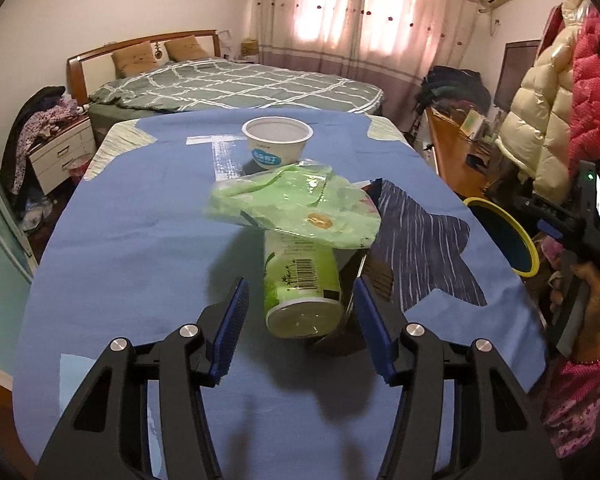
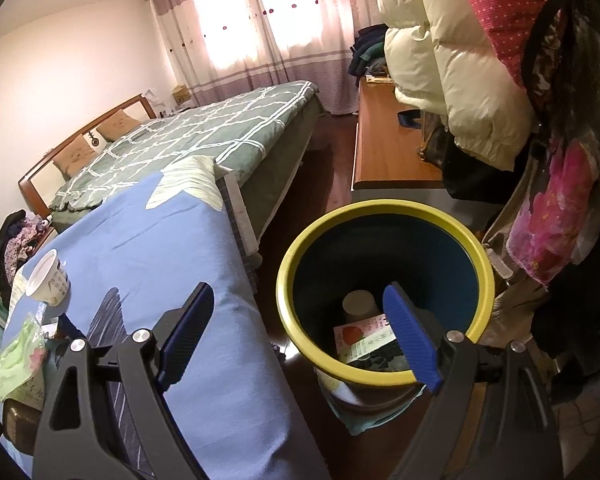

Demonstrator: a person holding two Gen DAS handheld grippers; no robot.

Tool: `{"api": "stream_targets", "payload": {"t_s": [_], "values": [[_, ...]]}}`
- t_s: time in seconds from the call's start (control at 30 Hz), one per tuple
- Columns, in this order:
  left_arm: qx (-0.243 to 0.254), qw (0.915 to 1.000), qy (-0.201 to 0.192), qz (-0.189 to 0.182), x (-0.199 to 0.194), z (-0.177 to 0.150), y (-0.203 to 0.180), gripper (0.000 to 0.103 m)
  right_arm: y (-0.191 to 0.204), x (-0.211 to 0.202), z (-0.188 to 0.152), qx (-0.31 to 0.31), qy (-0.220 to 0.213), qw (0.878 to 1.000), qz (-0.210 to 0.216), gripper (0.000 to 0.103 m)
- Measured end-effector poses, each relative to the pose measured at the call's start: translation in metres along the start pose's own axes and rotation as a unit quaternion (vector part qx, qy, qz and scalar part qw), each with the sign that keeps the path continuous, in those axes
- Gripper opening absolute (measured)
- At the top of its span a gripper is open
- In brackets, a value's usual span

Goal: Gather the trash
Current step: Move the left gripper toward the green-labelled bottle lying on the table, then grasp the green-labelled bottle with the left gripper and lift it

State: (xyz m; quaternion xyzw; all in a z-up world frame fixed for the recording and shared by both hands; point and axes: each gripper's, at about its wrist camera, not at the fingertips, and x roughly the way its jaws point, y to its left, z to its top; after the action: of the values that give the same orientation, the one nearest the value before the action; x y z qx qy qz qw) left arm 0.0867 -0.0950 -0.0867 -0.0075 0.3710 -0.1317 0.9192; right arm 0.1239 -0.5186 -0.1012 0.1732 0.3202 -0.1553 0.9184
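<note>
A green drink cup (image 1: 298, 280) lies on its side on the blue cloth, its base toward me, with a crumpled green wrapper (image 1: 296, 210) resting on top of it. A white cup (image 1: 277, 141) stands upright farther back. My left gripper (image 1: 300, 320) is open, its blue pads on either side of the green cup's base, not touching. My right gripper (image 2: 300, 328) is open and empty above the rim of the yellow-rimmed blue bin (image 2: 384, 292), which holds a cup and a carton. The wrapper (image 2: 16, 356) and white cup (image 2: 48, 278) show at the left of the right wrist view.
The blue-covered table (image 1: 140, 220) has a dark striped patch (image 1: 416, 240) at the right. The bin (image 1: 504, 236) stands off the table's right edge. A bed (image 1: 236, 84) lies behind; coats (image 1: 556, 92) hang at the right above a wooden bench (image 2: 384, 148).
</note>
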Motion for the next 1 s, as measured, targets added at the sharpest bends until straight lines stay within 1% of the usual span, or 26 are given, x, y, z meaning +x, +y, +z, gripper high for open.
{"api": "stream_targets", "payload": {"t_s": [0.07,0.1,0.13,0.17,0.2,0.3,0.33,0.53,0.67,0.83,1.0], "values": [[0.012,0.9999,-0.003,0.003,-0.002,-0.001,-0.002,0.055,0.002,-0.001,0.0,-0.003,0.001,1.0,0.004,0.082],[0.008,1.0,-0.003,-0.002,-0.003,-0.002,0.0,0.054,0.003,-0.001,0.0,-0.004,0.0,1.0,0.006,0.082],[-0.006,0.9998,-0.002,-0.018,-0.006,-0.003,0.007,0.054,0.003,-0.002,0.0,-0.004,-0.001,1.0,0.006,0.082],[-0.016,0.9995,-0.002,-0.025,-0.008,-0.003,0.011,0.054,0.003,-0.003,0.001,-0.004,-0.002,1.0,0.006,0.082],[-0.026,0.9994,-0.001,-0.023,-0.008,-0.004,0.016,0.054,0.003,-0.003,0.001,-0.003,-0.002,1.0,0.006,0.082],[-0.04,0.9992,0.007,0.001,-0.001,-0.006,0.026,0.054,0.004,-0.002,0.001,-0.002,0.002,1.0,0.012,0.082],[-0.041,0.9991,0.01,-0.004,0.002,-0.007,0.027,0.054,0.006,-0.001,0.0,-0.004,0.004,1.0,0.014,0.082],[-0.004,0.9995,0.021,-0.024,0.014,-0.009,0.003,0.054,0.014,-0.001,-0.001,-0.011,0.005,1.0,0.017,0.082],[0.007,0.9992,0.035,-0.019,0.031,-0.01,-0.007,0.054,0.015,0.001,-0.002,-0.011,0.009,1.0,0.018,0.082],[-0.006,0.9989,0.045,-0.013,0.046,-0.013,-0.005,0.054,0.015,0.004,-0.003,-0.012,0.013,1.0,0.022,0.082],[-0.022,0.9991,0.036,-0.003,0.052,-0.013,0.001,0.054,0.019,0.006,-0.005,-0.013,0.016,0.999,0.028,0.082]]}}
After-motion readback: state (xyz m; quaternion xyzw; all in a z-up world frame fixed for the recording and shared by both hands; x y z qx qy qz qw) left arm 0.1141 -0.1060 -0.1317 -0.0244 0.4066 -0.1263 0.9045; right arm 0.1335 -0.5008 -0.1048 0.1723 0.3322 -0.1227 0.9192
